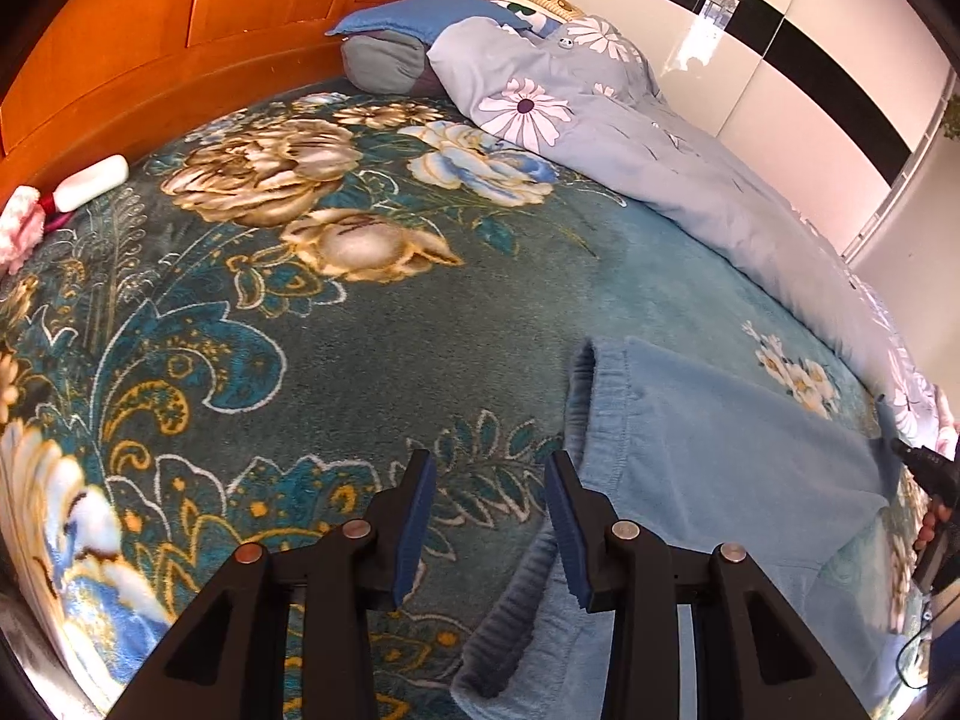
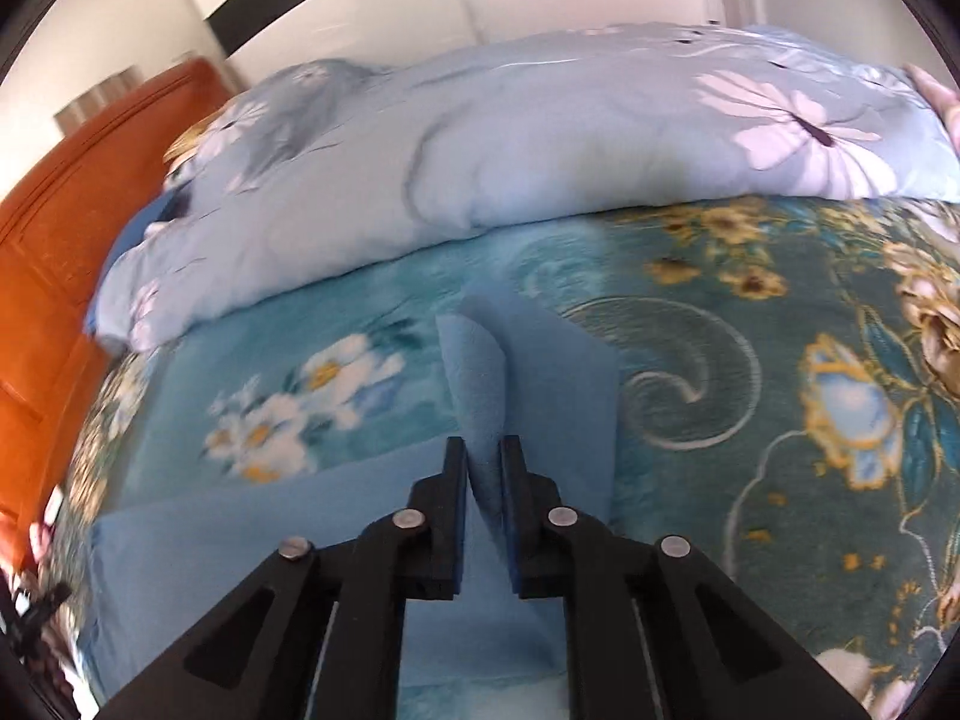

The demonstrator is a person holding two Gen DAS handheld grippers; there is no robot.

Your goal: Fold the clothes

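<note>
no legible text, labels, or numbers

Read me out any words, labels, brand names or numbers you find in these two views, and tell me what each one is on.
None: no readable text in either view.
White bottle by the headboard: no label shows.
Light blue garment, clamped in the right gripper: no tag or print shows.
Floral blanket and flowered quilt: patterns only.
Left gripper, open: no markings.
</note>
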